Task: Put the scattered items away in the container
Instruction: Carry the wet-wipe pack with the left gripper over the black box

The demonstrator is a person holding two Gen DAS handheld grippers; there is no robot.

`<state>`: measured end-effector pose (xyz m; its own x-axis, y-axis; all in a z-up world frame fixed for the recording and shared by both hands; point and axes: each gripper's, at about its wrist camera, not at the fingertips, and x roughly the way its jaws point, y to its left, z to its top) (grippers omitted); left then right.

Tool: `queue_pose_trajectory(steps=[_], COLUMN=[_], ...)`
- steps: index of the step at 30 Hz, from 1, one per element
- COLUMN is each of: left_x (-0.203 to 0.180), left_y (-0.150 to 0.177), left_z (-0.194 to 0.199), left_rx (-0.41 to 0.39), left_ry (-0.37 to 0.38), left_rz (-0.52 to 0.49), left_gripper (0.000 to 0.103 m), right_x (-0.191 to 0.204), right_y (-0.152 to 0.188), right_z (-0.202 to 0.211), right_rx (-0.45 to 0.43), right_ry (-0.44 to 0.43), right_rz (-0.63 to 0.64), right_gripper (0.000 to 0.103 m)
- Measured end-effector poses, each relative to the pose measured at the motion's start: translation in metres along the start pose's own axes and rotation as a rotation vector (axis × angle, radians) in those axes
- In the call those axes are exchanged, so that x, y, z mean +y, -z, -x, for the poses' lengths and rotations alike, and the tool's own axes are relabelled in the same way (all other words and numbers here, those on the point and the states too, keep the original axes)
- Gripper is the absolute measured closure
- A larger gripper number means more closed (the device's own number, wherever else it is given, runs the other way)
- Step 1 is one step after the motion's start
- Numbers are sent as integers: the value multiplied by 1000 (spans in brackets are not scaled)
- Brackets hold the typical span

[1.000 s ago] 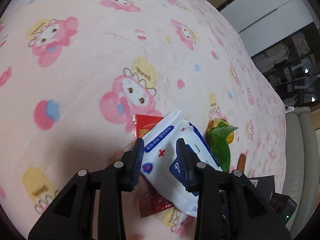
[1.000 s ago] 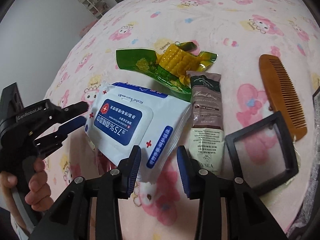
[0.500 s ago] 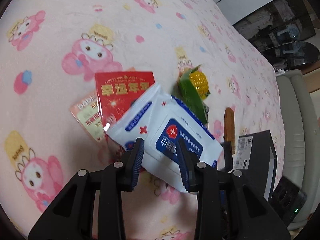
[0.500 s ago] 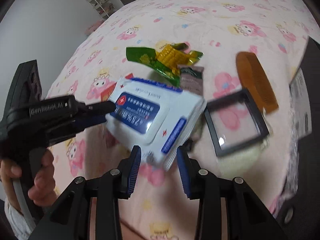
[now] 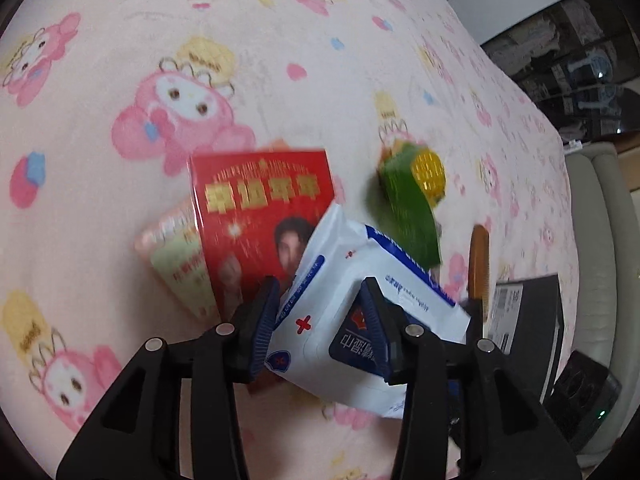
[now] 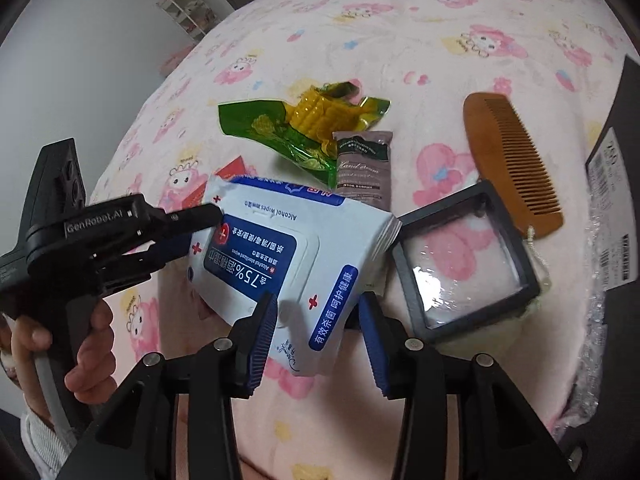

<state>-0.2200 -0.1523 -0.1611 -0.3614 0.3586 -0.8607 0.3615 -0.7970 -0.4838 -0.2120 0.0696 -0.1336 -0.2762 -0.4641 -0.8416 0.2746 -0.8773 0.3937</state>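
Blanket [image 6: 400,32]: pink, with a cartoon rabbit print; it lies under all the things.
Black container [image 5: 536,320]: at the right edge of the blanket, with a white label on its side; in the right wrist view only a dark wall [image 6: 624,128] shows.
Wipes pack [image 6: 288,256]: white and blue, lifted above the blanket and tilted; its left end is between the fingers of the left tongs [image 6: 188,232]; its near corner hangs between the fingers of the right tongs [image 6: 318,340].
Left tongs [image 5: 320,328]: closed on the wipes pack [image 5: 360,320]; both pads touch it.
Right tongs: apart; whether the pads touch the pack I cannot tell.
Red packet [image 5: 260,224]: flat on the blanket behind the pack; a pink and green packet [image 5: 180,264] lies partly under it.
Clear box with black frame [image 6: 464,260]: just beside the pack, to its right.
Wooden comb [image 6: 512,164]: beyond the box, near the container.
Corn in green wrapper [image 6: 304,124]: behind the pack; a brown hand cream sachet [image 6: 364,168] touches it.
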Motion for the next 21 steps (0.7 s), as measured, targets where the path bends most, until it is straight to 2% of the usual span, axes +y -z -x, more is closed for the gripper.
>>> queue_pose_trajectory(steps=[2, 4, 9, 12, 16, 18, 21], left_x=[-6, -11, -19, -17, -20, -24, -31], left_y=[14, 25, 30, 23, 23, 25, 33], left_z=[-1, 3, 12, -1, -21, -22, -15], left_rx=[56, 76, 36, 68, 137, 143, 145], left_ry=[18, 37, -6, -3, 26, 41, 94], left_rz=[-3, -10, -32, -17, -29, -48, -82], left_gripper=[61, 61, 61, 53, 48, 48, 61], right_x=[-3, -5, -13, -26, -39, -40, -30], right_y=[7, 16, 26, 19, 11, 13, 16], right_z=[14, 23, 25, 20, 1, 0, 12], right_rx=[-14, -11, 7, -13, 41, 37, 14], right_ry=[31, 47, 64, 42, -29, -70, -67], right_rz=[0, -1, 3, -54, -93, -112, -84], right_gripper=[64, 64, 63, 62, 59, 59, 63])
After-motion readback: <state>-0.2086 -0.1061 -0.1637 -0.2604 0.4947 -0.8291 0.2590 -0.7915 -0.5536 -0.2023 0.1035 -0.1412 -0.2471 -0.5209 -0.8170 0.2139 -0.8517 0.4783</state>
